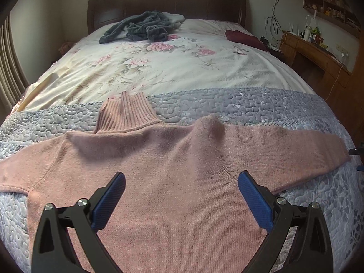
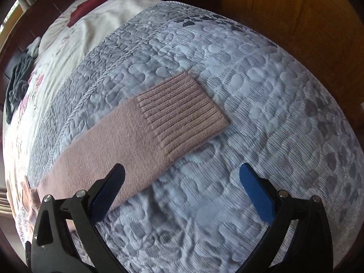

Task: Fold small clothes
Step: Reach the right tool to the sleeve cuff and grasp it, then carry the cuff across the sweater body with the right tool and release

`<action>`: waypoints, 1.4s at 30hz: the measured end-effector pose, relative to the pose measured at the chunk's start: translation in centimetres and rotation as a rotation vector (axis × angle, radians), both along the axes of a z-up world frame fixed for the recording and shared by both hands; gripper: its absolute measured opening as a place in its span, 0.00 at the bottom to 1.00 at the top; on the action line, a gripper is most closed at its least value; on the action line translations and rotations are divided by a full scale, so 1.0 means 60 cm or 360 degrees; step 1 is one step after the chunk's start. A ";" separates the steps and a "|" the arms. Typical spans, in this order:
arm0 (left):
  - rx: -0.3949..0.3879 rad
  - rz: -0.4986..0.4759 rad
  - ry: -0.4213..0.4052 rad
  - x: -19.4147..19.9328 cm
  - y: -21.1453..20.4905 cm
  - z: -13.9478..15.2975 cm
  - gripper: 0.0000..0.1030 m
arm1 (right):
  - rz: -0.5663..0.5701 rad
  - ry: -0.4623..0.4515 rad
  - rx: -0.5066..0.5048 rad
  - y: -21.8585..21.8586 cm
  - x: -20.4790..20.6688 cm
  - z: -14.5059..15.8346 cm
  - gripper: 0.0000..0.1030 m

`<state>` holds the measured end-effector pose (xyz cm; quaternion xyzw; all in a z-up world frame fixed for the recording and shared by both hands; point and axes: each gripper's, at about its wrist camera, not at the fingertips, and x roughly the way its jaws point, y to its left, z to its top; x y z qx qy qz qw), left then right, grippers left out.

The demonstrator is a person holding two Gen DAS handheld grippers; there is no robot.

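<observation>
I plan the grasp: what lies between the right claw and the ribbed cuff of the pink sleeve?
In the right wrist view, only bare grey quilt lies between the open right claw and the ribbed cuff.

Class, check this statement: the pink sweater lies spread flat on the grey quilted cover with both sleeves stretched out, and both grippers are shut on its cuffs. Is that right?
Not quite. The pink sweater does lie spread on the grey quilted cover, sleeves out, but neither gripper is shut. The left gripper is open above the body in the left wrist view; the right gripper is open near the ribbed cuff in the right wrist view.
</observation>
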<state>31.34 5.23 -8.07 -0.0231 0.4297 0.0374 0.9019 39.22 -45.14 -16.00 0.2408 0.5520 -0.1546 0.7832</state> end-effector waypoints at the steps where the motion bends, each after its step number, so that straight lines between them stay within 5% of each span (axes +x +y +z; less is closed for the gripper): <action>1: 0.0001 0.0001 0.0002 0.006 -0.002 -0.005 0.96 | -0.0010 0.0013 0.0021 -0.004 0.008 -0.008 0.97; 7: 0.0023 0.0010 0.0046 0.014 -0.004 -0.031 0.96 | -0.0007 0.0043 0.0020 -0.005 0.031 -0.029 0.89; 10: 0.0055 0.0006 0.0036 0.009 -0.004 -0.030 0.96 | 0.0076 0.0048 -0.0045 0.012 0.046 -0.018 0.45; 12: 0.0062 0.0010 0.0025 0.005 -0.002 -0.027 0.96 | 0.0124 0.0005 0.0015 0.017 0.052 -0.007 0.07; 17: 0.0037 0.0024 0.0022 -0.005 0.014 -0.020 0.96 | 0.0094 -0.0146 0.0028 -0.001 0.026 0.039 0.06; 22: 0.0033 0.0053 0.0057 -0.007 0.038 -0.030 0.96 | 0.0022 -0.0004 0.0010 -0.014 0.003 0.002 0.06; 27: -0.0012 0.0083 0.0088 -0.019 0.081 -0.034 0.96 | 0.0109 -0.0223 -0.0109 0.040 -0.013 0.055 0.06; 34: 0.0011 0.0126 0.0083 -0.038 0.152 -0.020 0.96 | 0.0509 -0.0404 -0.0010 0.238 0.000 0.134 0.06; 42: -0.0036 0.0155 0.0095 -0.070 0.222 -0.014 0.96 | 0.0952 -0.0412 0.0178 0.520 0.010 0.133 0.06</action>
